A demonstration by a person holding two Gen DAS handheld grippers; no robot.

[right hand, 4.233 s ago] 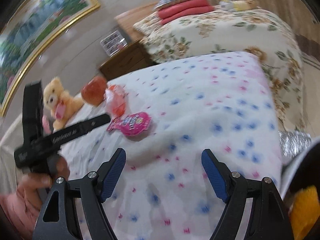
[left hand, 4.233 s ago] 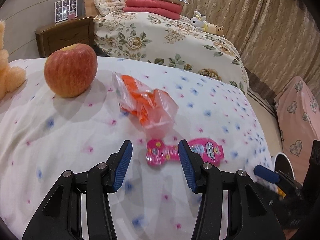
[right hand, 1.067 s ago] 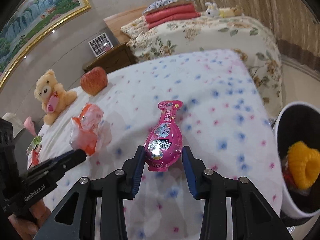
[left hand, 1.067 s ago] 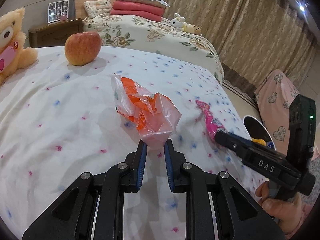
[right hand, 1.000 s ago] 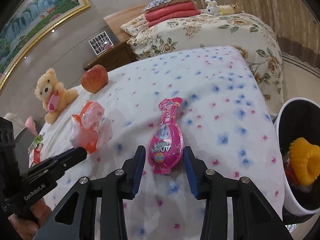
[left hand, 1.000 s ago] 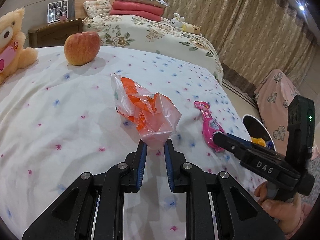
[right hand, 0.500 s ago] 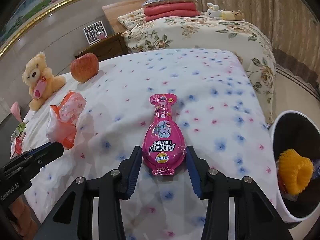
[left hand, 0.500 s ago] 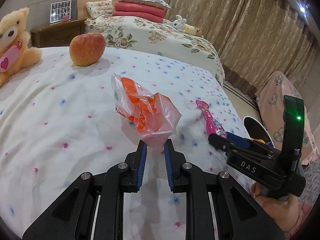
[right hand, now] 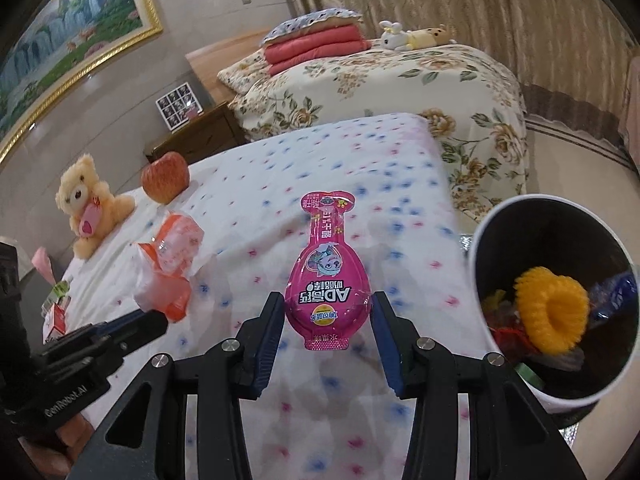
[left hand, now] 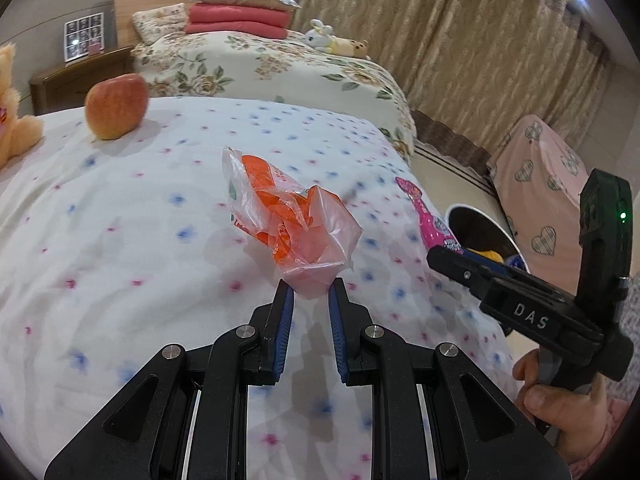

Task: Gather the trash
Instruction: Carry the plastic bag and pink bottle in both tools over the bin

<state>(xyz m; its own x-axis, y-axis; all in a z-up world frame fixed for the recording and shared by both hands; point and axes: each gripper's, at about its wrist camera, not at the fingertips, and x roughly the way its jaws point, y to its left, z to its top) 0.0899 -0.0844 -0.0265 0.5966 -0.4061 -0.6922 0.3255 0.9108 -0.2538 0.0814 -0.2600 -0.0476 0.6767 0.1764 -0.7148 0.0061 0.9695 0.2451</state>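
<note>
Left gripper [left hand: 310,286]: jaws drawn narrow, pinching the lower corner of a crumpled orange and clear plastic bag [left hand: 288,224], which stands up from the tips above the bedspread [left hand: 120,220]. The same bag shows in the right wrist view [right hand: 168,268], at the tip of the left gripper [right hand: 158,322] entering from the lower left.

Right gripper [right hand: 328,312]: jaws part closed, pads pressed on either side of a pink snack pouch [right hand: 326,276]. The pouch stands upright between the blue pads, neck pointing away, print upside down to the camera. In the left wrist view the right gripper [left hand: 448,254] comes in from the right edge, a hand [left hand: 560,396] on its handle, with the pink pouch [left hand: 430,220] projecting from its tips.

Just right of the held pouch, beside the bed edge: a bin [right hand: 480,248], dark inside with a white rim, containing a yellow ring-shaped item [right hand: 552,314] and other wrappers.

Further back on the white flower-print bedspread: an apple [right hand: 165,176] and a teddy bear [right hand: 90,208], near each other at the far left.

Beyond: a wooden nightstand [right hand: 196,136] and a second bed [right hand: 380,76] with a floral cover and stacked red bedding
</note>
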